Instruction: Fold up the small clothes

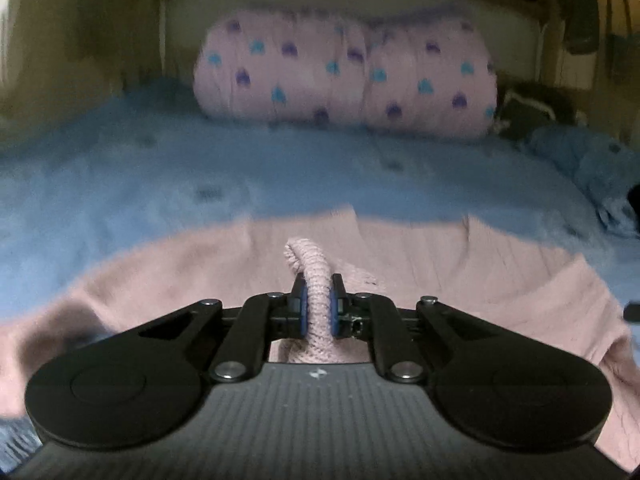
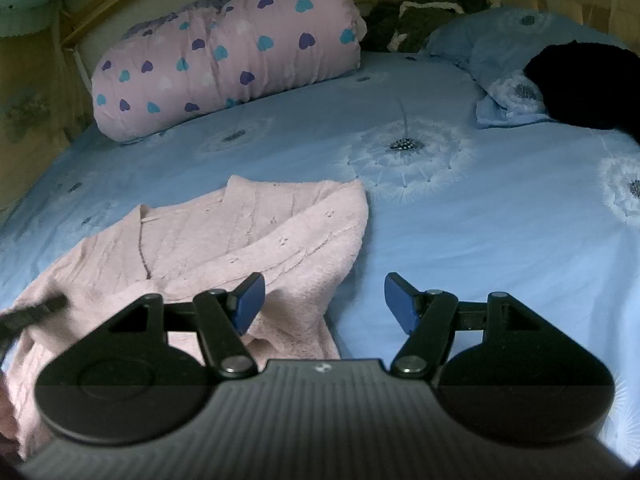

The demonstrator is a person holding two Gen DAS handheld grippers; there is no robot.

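A small pink knitted cardigan (image 2: 240, 236) lies spread on the blue bed sheet (image 2: 460, 216), one sleeve folded across its front. My left gripper (image 1: 319, 302) is shut on a bunched fold of the pink cardigan (image 1: 420, 256), which rises between the blue pads. The left wrist view is blurred. My right gripper (image 2: 325, 300) is open and empty, low over the sheet at the cardigan's right edge, its left pad (image 2: 250, 300) over the knit. A dark blurred bit of the other gripper (image 2: 32, 312) shows at the left.
A rolled pink quilt with hearts (image 2: 224, 56) lies at the head of the bed. A blue pillow (image 2: 500, 48) with a black garment (image 2: 588, 84) on it sits at the right. A dark plush thing (image 2: 420, 20) lies behind.
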